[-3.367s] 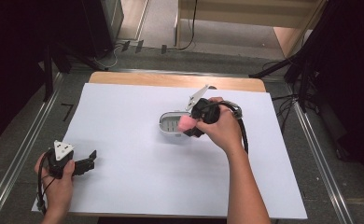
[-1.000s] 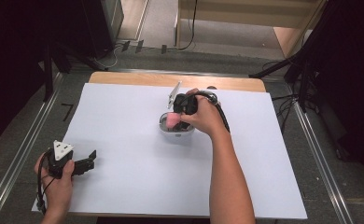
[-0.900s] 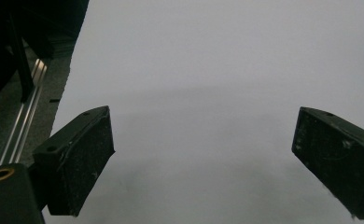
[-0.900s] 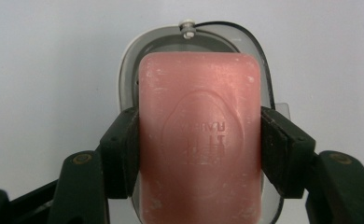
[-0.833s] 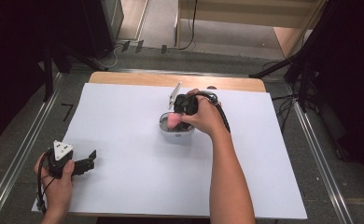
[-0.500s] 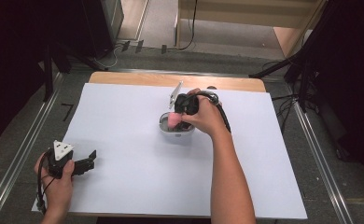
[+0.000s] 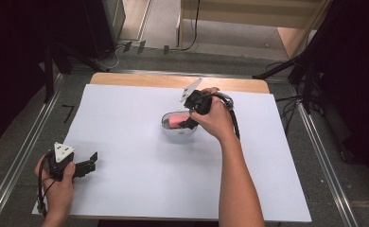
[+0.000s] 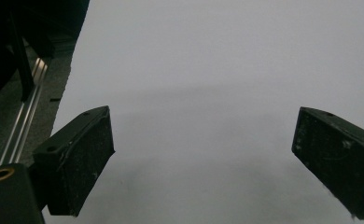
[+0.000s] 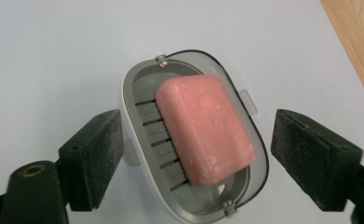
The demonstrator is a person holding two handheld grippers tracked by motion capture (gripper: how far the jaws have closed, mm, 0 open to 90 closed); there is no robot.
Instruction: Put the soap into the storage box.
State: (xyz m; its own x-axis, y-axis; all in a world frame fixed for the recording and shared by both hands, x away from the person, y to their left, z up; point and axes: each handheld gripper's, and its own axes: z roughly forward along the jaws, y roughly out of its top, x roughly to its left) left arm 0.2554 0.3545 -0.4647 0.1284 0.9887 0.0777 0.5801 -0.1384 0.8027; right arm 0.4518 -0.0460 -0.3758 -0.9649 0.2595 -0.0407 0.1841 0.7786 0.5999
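Jaws of the right gripper (image 9: 196, 163) stand spread, having just been opening, and their 2 black pads flank a white soap dish (image 9: 133, 112) without pressing on it. Between them, in the right gripper view, a pink bar of soap (image 9: 203, 128) lies slanted on the dish's grey slatted insert, free of both pads; a faint embossed mark shows on the bar's top face, too blurred to read. From the high view the right gripper (image 7: 192, 118) hangs over the near edge of the soap dish (image 7: 175, 132), the pink bar of soap (image 7: 175, 121) lying in it, near the middle of the white sheet (image 7: 126, 189) that covers the table, a little toward the far side. A wooden strip of tabletop (image 7: 140, 80) shows beyond the sheet's far edge. Well apart, at the near left corner of the sheet, the left gripper (image 7: 90, 163) rests in the person's left hand (image 7: 59, 187); in the left gripper view its jaws are wide apart with nothing between them, over bare white sheet (image 8: 217, 70). A dark mark shaped like a 7 sits on the floor (image 7: 69, 112) just left of the table.
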